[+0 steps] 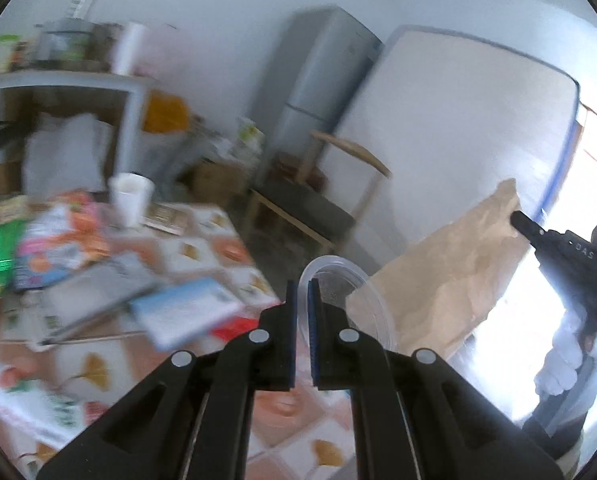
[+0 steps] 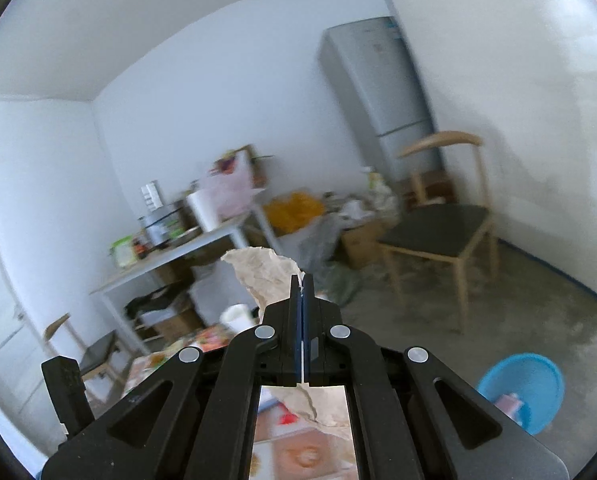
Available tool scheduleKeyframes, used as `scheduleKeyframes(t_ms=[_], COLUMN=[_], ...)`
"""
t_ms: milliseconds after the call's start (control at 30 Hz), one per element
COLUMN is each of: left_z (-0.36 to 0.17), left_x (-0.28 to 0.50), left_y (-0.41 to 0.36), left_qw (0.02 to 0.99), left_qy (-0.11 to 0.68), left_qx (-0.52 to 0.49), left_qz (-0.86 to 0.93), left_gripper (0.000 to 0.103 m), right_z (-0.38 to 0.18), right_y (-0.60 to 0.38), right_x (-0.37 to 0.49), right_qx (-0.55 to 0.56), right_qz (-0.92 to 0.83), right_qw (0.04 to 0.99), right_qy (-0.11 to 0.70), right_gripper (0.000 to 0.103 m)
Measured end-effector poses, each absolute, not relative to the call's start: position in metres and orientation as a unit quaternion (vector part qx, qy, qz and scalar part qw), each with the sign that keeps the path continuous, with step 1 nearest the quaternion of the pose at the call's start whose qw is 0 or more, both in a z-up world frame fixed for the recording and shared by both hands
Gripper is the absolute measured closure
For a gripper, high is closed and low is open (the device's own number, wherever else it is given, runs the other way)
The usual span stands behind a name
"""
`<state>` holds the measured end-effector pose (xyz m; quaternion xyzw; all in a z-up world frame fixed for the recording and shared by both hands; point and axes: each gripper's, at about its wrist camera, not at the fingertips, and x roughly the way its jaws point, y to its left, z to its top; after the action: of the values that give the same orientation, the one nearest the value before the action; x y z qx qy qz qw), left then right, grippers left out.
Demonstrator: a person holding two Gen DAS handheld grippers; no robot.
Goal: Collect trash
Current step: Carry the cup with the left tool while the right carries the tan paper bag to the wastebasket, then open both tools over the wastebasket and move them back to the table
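Beyond the cluttered table, near the grey fridge: gloved hand levelling the right gripper, clamped on a crumpled brown paper bag; beside that bag, left gripper pinching a clear plastic lid; blue basin on the floor, contents blurred.

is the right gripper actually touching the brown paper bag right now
Touching. In the right wrist view the right gripper is shut with the brown paper bag pinched between its pads, and paper shows above and below them.
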<state>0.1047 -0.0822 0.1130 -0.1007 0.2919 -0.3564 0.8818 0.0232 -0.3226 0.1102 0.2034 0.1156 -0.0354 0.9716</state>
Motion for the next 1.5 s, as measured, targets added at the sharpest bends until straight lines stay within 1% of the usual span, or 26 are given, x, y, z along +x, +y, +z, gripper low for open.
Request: scheduleKeyframes(t_ms=[233, 400, 533, 633, 833, 1033, 1133, 1167, 1200, 1233, 1267, 1300, 1333, 1400, 1500], left_z=[0.104, 0.083, 0.053, 0.022, -0.039, -0.097, -0.115, -0.123, -0.130, -0.133, -0.139, -0.141, -0.143, -0.138, -0.118], left_x=[0.118, 0.125, 0.134, 0.140, 0.153, 0.172, 0.178, 0.180, 0.180, 0.180, 0.179, 0.179, 0.178, 0.176, 0.171], left_y=[-0.191, -0.272, -0.332, -0.384, -0.460, -0.517, -0.540, -0.546, -0.549, -0.550, -0.550, -0.548, -0.547, -0.545, -0.538], left_qw=[0.830, 0.798, 0.777, 0.760, 0.743, 0.719, 0.716, 0.716, 0.719, 0.720, 0.721, 0.719, 0.710, 0.702, 0.712], left_qy=[0.341, 0.379, 0.415, 0.443, 0.482, 0.527, 0.532, 0.533, 0.534, 0.534, 0.538, 0.546, 0.555, 0.554, 0.525], left_qx=[-0.044, 0.004, 0.045, 0.081, 0.122, 0.122, 0.116, 0.114, 0.117, 0.116, 0.110, 0.109, 0.106, 0.107, 0.109], left_qz=[-0.440, -0.469, -0.472, -0.469, -0.449, -0.437, -0.436, -0.436, -0.430, -0.428, -0.422, -0.417, -0.420, -0.435, -0.454], left_gripper=[0.099, 0.099, 0.099, 0.099, 0.099, 0.098, 0.098, 0.093, 0.083, 0.076, 0.064, 0.061, 0.061, 0.059, 0.058], right_z=[0.083, 0.052, 0.025, 0.000, -0.055, -0.100, -0.121, -0.130, -0.140, -0.150, -0.162, -0.174, -0.189, -0.207, -0.214], right_y=[-0.389, -0.431, -0.460, -0.480, -0.519, -0.553, -0.567, -0.573, -0.579, -0.584, -0.588, -0.592, -0.596, -0.599, -0.599], right_x=[-0.010, -0.018, -0.010, 0.002, 0.029, 0.052, 0.063, 0.067, 0.069, 0.072, 0.074, 0.077, 0.078, 0.074, 0.059], right_qx=[0.243, 0.269, 0.289, 0.300, 0.322, 0.335, 0.339, 0.344, 0.349, 0.355, 0.361, 0.366, 0.368, 0.365, 0.361], right_qz=[-0.126, -0.179, -0.206, -0.223, -0.248, -0.261, -0.271, -0.273, -0.273, -0.272, -0.271, -0.273, -0.282, -0.304, -0.330], right_qw=[0.954, 0.936, 0.920, 0.908, 0.883, 0.868, 0.860, 0.856, 0.853, 0.849, 0.842, 0.834, 0.823, 0.809, 0.802], right_qy=[0.123, 0.143, 0.167, 0.190, 0.233, 0.258, 0.268, 0.272, 0.276, 0.283, 0.295, 0.311, 0.329, 0.347, 0.344], right_gripper=[0.103, 0.103, 0.103, 0.103, 0.103, 0.103, 0.103, 0.103, 0.099, 0.098, 0.092, 0.084, 0.080, 0.079, 0.079])
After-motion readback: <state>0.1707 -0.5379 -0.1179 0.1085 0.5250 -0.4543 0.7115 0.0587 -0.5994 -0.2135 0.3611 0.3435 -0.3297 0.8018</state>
